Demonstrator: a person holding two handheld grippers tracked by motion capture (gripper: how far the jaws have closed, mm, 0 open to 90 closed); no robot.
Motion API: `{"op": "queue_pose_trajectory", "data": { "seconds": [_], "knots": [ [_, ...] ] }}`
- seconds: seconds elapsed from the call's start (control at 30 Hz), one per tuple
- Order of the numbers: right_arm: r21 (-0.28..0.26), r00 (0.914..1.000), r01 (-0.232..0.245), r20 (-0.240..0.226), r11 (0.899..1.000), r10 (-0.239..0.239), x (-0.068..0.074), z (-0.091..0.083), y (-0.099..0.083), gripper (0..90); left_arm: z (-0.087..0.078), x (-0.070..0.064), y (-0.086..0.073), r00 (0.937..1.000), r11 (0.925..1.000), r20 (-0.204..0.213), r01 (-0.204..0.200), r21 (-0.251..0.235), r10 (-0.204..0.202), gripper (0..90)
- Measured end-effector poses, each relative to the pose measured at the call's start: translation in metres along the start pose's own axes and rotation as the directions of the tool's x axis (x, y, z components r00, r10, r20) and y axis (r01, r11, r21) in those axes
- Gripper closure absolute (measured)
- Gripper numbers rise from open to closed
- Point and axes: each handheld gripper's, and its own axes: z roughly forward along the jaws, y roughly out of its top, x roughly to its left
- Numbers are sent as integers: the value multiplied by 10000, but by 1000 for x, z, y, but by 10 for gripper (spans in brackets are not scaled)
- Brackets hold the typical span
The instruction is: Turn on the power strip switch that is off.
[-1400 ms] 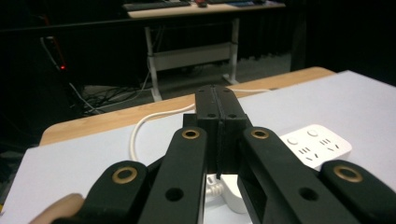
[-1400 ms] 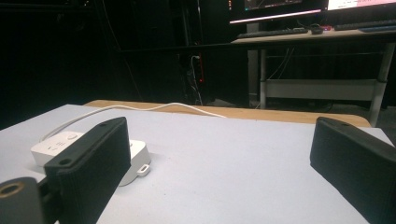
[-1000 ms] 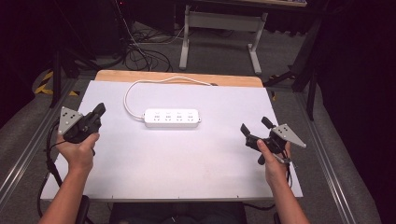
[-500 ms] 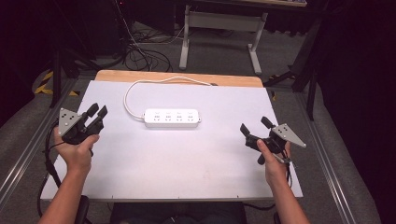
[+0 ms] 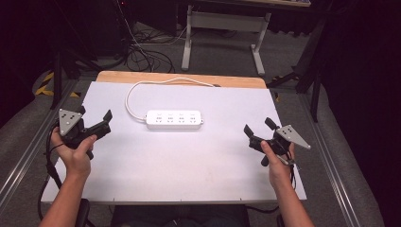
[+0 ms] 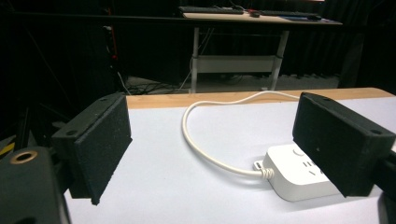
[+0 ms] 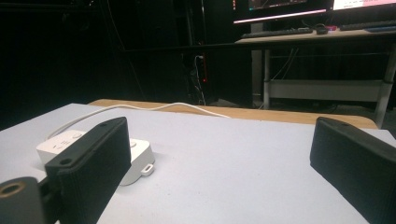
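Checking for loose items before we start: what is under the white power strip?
The power strip lies flat on the white table sheet, its cord looping toward the far wooden edge. Nothing sticks out from beneath it; its covered footprint cannot be seen.

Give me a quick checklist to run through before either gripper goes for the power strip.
1. Left gripper open: ok, fingers wide apart and holding nothing.
2. Right gripper open: ok, fingers spread and holding nothing.
3. Power strip free to grasp: ok, it lies flat on the table, apart from both grippers.
4. Cord out of the way: ok, it loops off the strip's left end toward the far edge.
5. Cord plugged in somewhere: cannot tell, its far end runs out of sight.
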Motion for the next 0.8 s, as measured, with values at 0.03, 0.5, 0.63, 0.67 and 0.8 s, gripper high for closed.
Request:
{"op": "queue_pose_trajectory", "data": {
  "seconds": [0.03,0.5,0.63,0.67,0.8],
  "knots": [
    [0,10000,0,0,10000,0,0,0,0,56,-1,0,0,10000,10000,60,-25,-32,25,108],
    [30,10000,28,3,10000,-28,0,2,0,55,-1,5,-2,9997,9999,215,-88,57,87,20],
    [62,10000,44,-14,10000,-44,0,2,-1,54,-2,4,-1,10000,10000,48,2,-64,-2,0],
    [61,10000,42,-12,10000,-42,0,2,-1,55,-1,4,0,10000,10000,29,11,-66,-11,0],
    [38,10000,47,-22,10000,-47,0,2,0,54,-1,4,-1,9999,10000,154,-12,-36,13,1]
  ]
}}
